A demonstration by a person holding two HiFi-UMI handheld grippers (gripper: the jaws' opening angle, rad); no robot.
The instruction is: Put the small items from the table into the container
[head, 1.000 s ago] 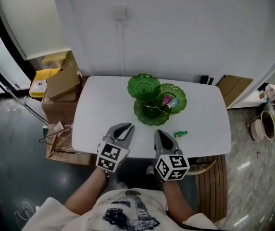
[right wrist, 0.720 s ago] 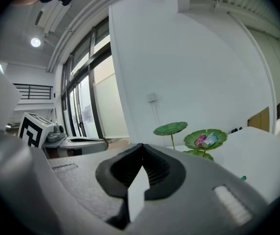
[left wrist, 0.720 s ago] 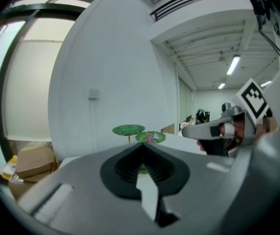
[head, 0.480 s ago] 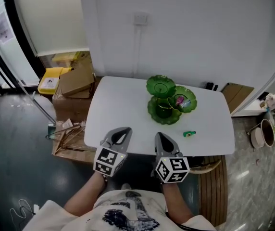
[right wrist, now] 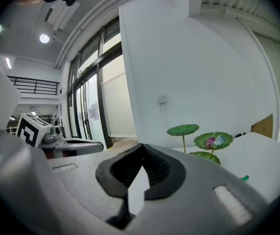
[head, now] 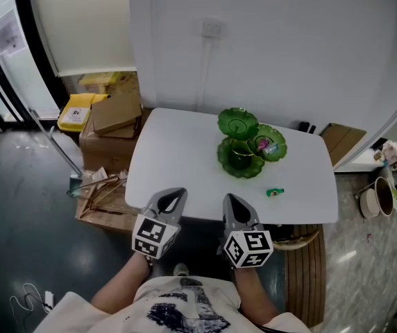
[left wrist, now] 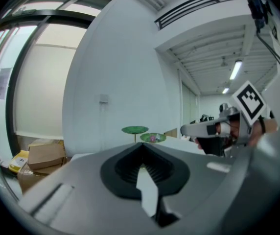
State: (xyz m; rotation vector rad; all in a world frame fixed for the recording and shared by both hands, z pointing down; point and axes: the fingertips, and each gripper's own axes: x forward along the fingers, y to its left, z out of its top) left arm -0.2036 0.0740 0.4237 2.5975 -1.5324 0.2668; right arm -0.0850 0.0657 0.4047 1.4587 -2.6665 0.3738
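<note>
A green stand of three leaf-shaped dishes point(head: 243, 144) sits toward the back of the white table point(head: 178, 161). Its right dish point(right wrist: 213, 141) holds a pink and a pale blue item point(head: 262, 145). One small green item point(head: 275, 192) lies on the table in front of the stand, also seen as the green item point(right wrist: 245, 178) low at the right. My left gripper point(head: 173, 198) and right gripper point(head: 233, 203) hover side by side just short of the table's front edge, both shut and empty. The left gripper point(left wrist: 142, 148) and right gripper point(right wrist: 141, 148) point about level toward the stand point(left wrist: 135, 130).
Cardboard boxes point(head: 115, 116) and a yellow box point(head: 75, 109) stand on the floor left of the table, with a wire frame point(head: 98, 189) below them. A wooden seat point(head: 302, 255) is at the table's front right corner. Pots point(head: 379, 193) sit on the floor far right.
Both grippers have drawn back from over the table's front edge to just off it. The table and stand now look farther away and the view has shifted.
</note>
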